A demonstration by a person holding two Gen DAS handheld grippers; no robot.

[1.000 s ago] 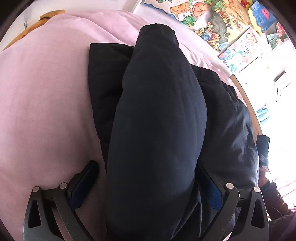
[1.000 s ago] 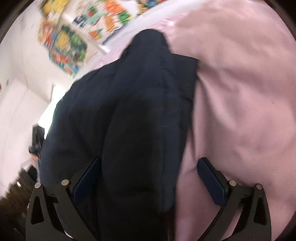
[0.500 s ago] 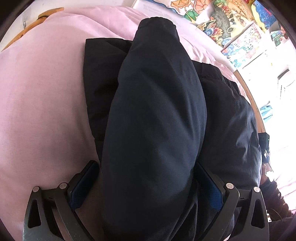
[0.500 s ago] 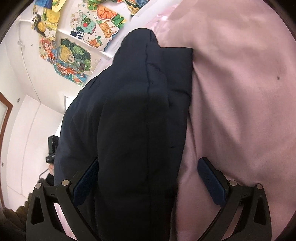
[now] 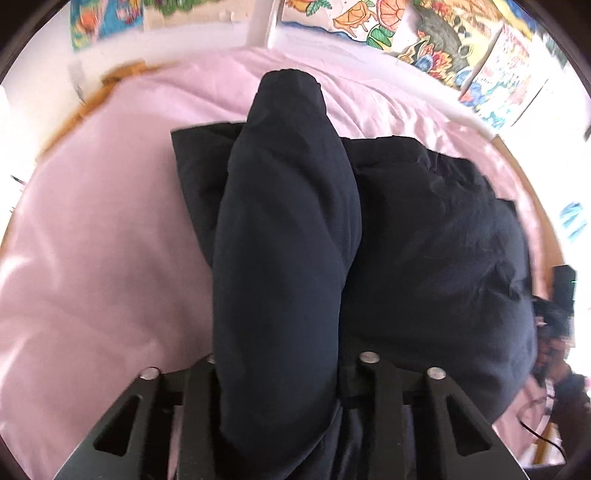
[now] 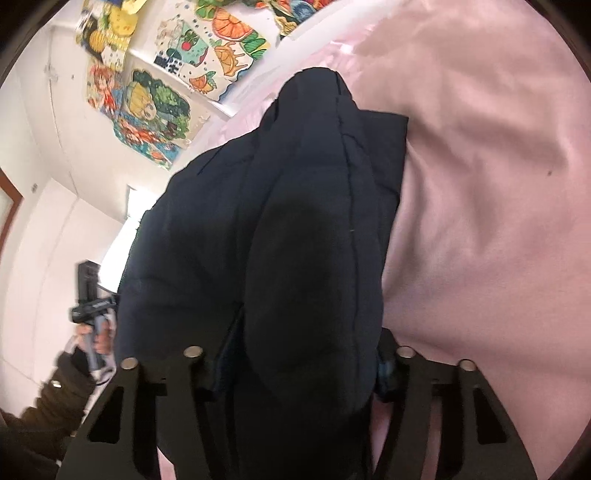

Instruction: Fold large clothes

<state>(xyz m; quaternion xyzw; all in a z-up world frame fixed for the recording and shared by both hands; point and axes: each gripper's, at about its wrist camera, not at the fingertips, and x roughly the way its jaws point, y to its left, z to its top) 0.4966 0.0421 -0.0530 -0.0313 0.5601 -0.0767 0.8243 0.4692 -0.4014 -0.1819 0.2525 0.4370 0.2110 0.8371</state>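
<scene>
A dark navy padded jacket [image 5: 288, 229] lies folded on a pink bed sheet [image 5: 92, 258], with one thick rolled fold running away from me. My left gripper [image 5: 280, 365] has that fold between its fingers. Its jaws are closing and the cloth fills the gap between them. In the right wrist view the same jacket [image 6: 303, 229] bulges between the fingers of my right gripper [image 6: 299, 362]. Those jaws are closing too, tight against the cloth. The pads of both grippers are hidden by the fabric.
Pink sheet [image 6: 480, 184] spreads wide on the outer side of each gripper. Bright posters [image 5: 424, 33] hang on the white wall behind the bed. A wooden bed frame [image 5: 92, 99] edges the far left. A hand holding a handle [image 6: 92, 314] shows past the jacket.
Both pairs of fingers have drawn in from wide apart onto the jacket's fold. The left view has lifted and tilted, so more of the wall shows.
</scene>
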